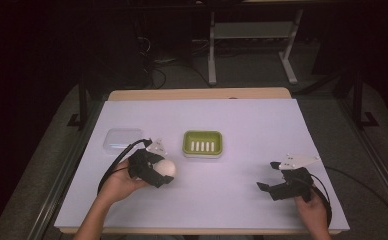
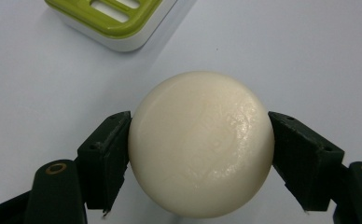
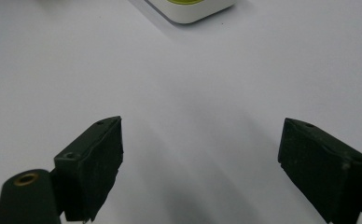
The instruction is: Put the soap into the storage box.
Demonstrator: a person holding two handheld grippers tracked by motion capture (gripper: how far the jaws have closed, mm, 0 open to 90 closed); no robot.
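A round cream-white soap (image 2: 201,142) sits between the two black jaws of my left gripper (image 2: 200,149), which is shut on it. From above, that soap (image 1: 167,167) is at the left-middle of the white table cover, with my left gripper (image 1: 163,172) around it. A green and white soap dish (image 1: 202,144) lies just beyond and to the right, its corner (image 2: 111,18) at the top of the left gripper view. My right gripper (image 1: 267,176) rests at the right front, open, nothing between its jaws (image 3: 200,168).
A clear plastic lid or box (image 1: 120,139) lies at the left, behind my left hand. The white cover (image 1: 242,115) spans the table; its front edge runs just beyond both forearms. A white desk frame (image 1: 252,45) stands on the floor beyond the table.
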